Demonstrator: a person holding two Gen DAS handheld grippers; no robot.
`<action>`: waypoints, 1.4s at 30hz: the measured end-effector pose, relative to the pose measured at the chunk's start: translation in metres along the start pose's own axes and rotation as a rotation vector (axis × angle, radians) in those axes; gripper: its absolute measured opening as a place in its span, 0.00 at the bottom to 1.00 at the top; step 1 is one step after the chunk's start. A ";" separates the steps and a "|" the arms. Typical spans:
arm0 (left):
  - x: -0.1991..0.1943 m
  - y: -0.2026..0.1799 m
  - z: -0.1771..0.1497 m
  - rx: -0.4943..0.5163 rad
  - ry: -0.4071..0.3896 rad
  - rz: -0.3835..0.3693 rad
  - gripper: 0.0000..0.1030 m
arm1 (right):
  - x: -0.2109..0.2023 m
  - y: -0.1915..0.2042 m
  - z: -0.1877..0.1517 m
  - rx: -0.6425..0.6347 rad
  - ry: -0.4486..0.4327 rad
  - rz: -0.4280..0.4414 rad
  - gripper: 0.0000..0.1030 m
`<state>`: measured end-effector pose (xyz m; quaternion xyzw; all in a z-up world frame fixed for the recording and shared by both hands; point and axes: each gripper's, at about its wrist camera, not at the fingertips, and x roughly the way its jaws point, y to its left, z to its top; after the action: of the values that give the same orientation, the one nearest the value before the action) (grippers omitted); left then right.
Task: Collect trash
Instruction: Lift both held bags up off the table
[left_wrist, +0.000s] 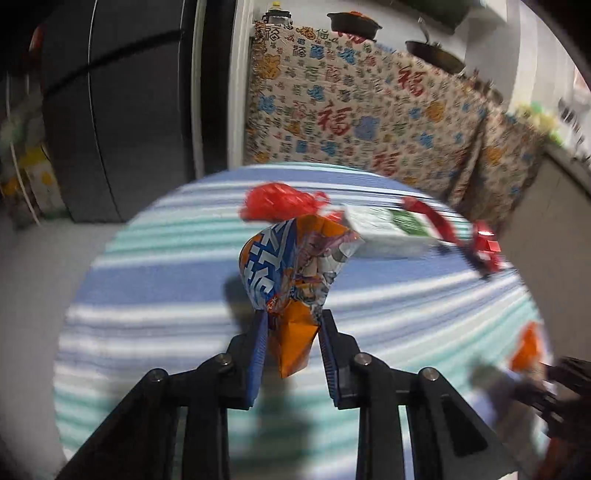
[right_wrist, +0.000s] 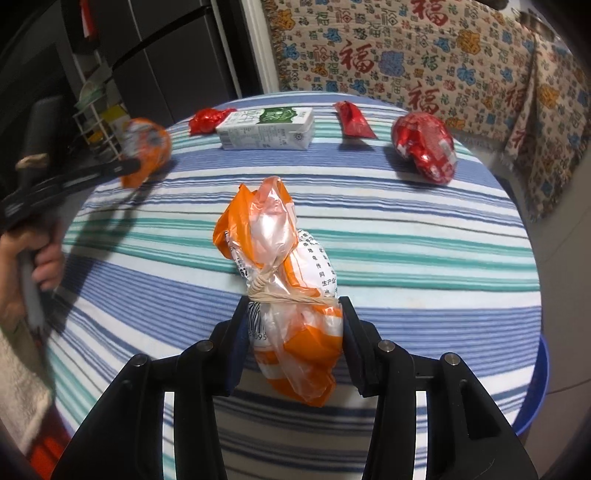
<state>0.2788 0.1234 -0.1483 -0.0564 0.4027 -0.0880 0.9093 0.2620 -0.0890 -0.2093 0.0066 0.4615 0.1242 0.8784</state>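
The left gripper (left_wrist: 291, 325) pinches the lower end of a crumpled orange and blue snack bag (left_wrist: 291, 266), held up off the striped surface (left_wrist: 147, 288), and most of the bag stands above the hold, so a quick swing could tip it over or let the slick film slide out. The right gripper (right_wrist: 291, 314) has its fingers (right_wrist: 238, 332) pressed against the sides of an orange and clear plastic bag (right_wrist: 280, 266) tied with a rubber band; the far part of this bag looks to rest on the surface near its middle. The squeeze lands on soft, air-filled plastic below the band — it may simply compress and slip free when lifted. Further off lie a red wrapper (right_wrist: 205, 120), a milk carton (right_wrist: 267, 129), a second red wrapper (right_wrist: 352, 120) and a shiny red packet (right_wrist: 424, 146) to the right. With both grippers full and the left one hovering close by, a careless sweep could knock these — or the two tools could clash.
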 end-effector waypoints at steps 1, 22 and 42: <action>-0.007 -0.001 -0.006 -0.002 0.004 -0.021 0.27 | -0.002 -0.002 -0.001 0.002 0.006 -0.003 0.45; -0.042 -0.065 -0.078 0.061 0.049 -0.168 0.27 | -0.030 0.010 -0.013 -0.173 0.107 0.012 0.62; -0.045 -0.093 -0.085 0.092 0.051 -0.210 0.27 | -0.057 -0.008 -0.022 0.074 0.008 0.066 0.38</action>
<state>0.1749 0.0391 -0.1563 -0.0544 0.4130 -0.2026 0.8863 0.2150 -0.1118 -0.1764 0.0538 0.4688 0.1360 0.8711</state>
